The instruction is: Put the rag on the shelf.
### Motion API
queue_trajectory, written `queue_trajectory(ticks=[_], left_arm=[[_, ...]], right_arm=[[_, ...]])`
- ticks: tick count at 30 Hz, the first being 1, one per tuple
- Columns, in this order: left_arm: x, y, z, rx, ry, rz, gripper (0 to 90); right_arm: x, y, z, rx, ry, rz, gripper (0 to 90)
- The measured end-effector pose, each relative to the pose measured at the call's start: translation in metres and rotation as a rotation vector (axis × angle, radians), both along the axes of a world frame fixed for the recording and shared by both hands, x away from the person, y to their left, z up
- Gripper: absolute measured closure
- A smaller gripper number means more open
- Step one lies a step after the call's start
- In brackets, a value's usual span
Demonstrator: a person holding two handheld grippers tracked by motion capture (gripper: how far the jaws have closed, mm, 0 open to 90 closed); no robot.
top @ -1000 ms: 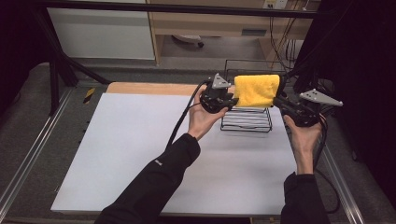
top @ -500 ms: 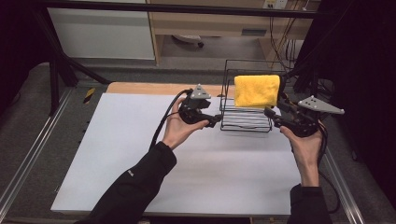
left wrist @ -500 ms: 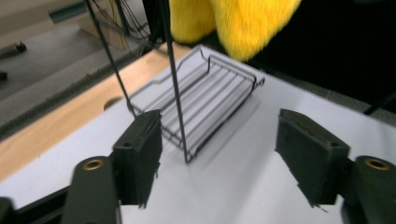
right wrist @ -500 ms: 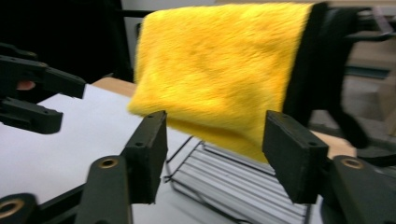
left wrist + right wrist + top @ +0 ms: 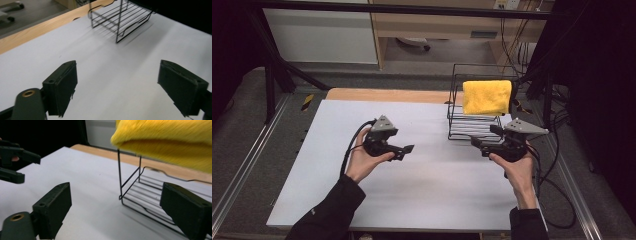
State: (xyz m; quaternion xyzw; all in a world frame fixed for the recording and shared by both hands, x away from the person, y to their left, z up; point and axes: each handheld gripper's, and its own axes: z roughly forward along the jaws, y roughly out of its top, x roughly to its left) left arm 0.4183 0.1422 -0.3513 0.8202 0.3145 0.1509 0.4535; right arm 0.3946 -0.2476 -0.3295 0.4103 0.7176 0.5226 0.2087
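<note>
Yellow fluffy folded cloth (image 5: pixel 487 97) hangs over the top bar of the black wire rack (image 5: pixel 474 125) on the white table (image 5: pixel 422 190). A second ago both grippers were right up at the cloth, one on each side. Now they have pulled away and the cloth stays on the rack by itself.

The left gripper (image 5: pixel 404 150) has slid far out to the left over the bare table, so the rack is now well ahead of its jaws and off to one side. The right gripper (image 5: pixel 479 142) has backed off a little and sits just in front of the rack; the cloth is above and ahead of its jaws.

Both pairs of jaws have just been opening. They now stand wide apart with nothing between them.
</note>
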Motion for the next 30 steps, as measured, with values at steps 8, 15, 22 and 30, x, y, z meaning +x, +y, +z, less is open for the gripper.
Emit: queue_trajectory(ticks=[8,15,22,30], left_arm=[[-0.027,0.071,-0.034,0.011,0.009,0.127,10.5],[-0.047,0.116,-0.055,-0.016,0.041,0.182,5.6],[-0.058,0.132,-0.073,0.003,0.055,0.183,5.0],[-0.063,0.139,-0.084,-0.019,0.063,0.170,5.0]], right_arm=[[-0.001,0.017,-0.032,0.009,0.050,0.055,6.2],[-0.006,0.026,-0.063,-0.031,0.111,0.106,3.1],[-0.014,0.018,-0.087,-0.048,0.169,0.112,2.0],[-0.031,0.000,-0.107,-0.052,0.193,0.117,0.7]])
